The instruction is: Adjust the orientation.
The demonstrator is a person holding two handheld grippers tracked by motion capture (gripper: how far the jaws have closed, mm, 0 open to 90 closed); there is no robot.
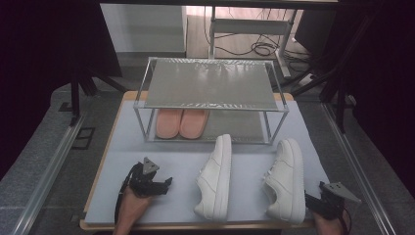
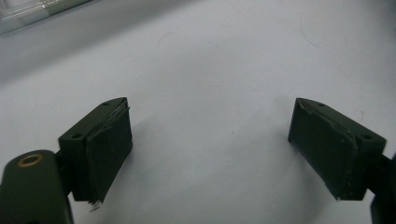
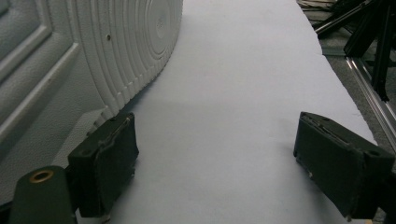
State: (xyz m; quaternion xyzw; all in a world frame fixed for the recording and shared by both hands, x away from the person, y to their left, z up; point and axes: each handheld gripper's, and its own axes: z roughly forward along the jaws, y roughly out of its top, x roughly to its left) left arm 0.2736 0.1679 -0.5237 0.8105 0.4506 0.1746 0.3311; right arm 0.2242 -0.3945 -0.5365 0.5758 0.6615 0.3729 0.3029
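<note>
Two white sneakers lie on their sides on the pale mat (image 1: pixel 171 152): one in the middle (image 1: pixel 215 176) and one to the right (image 1: pixel 286 178). My left gripper (image 1: pixel 159 185) hovers low over the mat left of the middle sneaker. It is open (image 2: pixel 210 144) with bare mat between its jaws. My right gripper (image 1: pixel 313 200) sits at the front right corner, just behind the right sneaker's heel. It is open (image 3: pixel 215 154), and the sneaker's ribbed white sole (image 3: pixel 121 51) runs close beside its left fingertip (image 3: pixel 109 158).
A two-tier metal shoe rack (image 1: pixel 210 83) stands at the back of the table, with a pair of pink slippers (image 1: pixel 181 122) on its lower shelf. Metal rails (image 1: pixel 49 166) run along both sides of the table. Cables lie on the floor (image 1: pixel 259 48) beyond.
</note>
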